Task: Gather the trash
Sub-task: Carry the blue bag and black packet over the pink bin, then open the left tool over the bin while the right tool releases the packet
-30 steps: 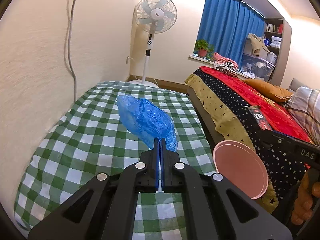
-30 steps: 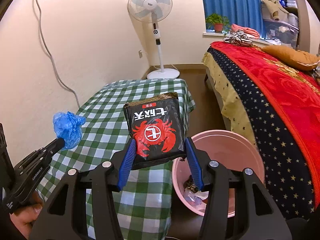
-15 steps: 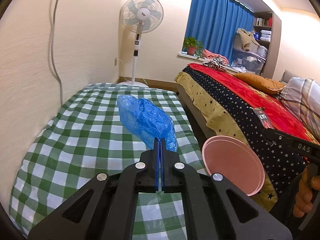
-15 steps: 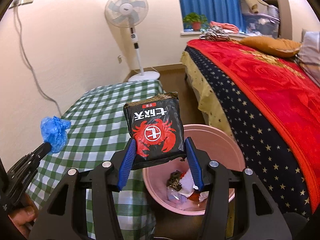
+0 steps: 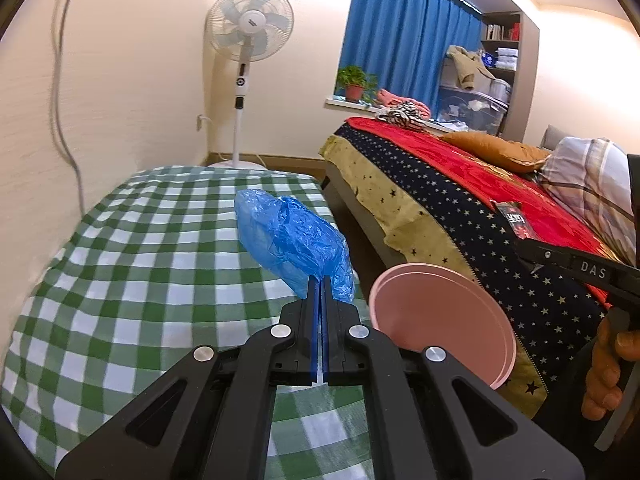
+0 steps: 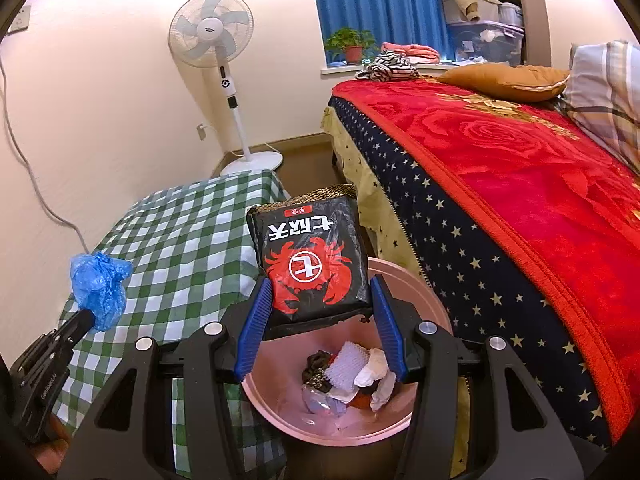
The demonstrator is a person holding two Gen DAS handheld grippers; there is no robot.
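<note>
My left gripper (image 5: 321, 280) is shut on a crumpled blue plastic bag (image 5: 292, 240), held above the green checked table (image 5: 140, 260). The same blue plastic bag (image 6: 100, 284) shows at the left of the right wrist view. My right gripper (image 6: 320, 284) is shut on a black snack packet with a red crab print (image 6: 314, 264), which hangs directly over the pink bin (image 6: 424, 292). The pink bin (image 5: 436, 324) stands on the floor between table and bed and holds several crumpled scraps (image 6: 352, 376).
A bed with a red and starred cover (image 6: 520, 184) runs along the right, close to the bin. A standing fan (image 5: 246, 64) is by the far wall. A cable (image 5: 68, 120) hangs down the left wall. A hand (image 5: 608, 372) grips the right tool's handle.
Both grippers moved right toward the bed. The snack packet now hangs over the pink bin's opening, and the bin's contents show below it. The blue bag has come closer to the bin.
</note>
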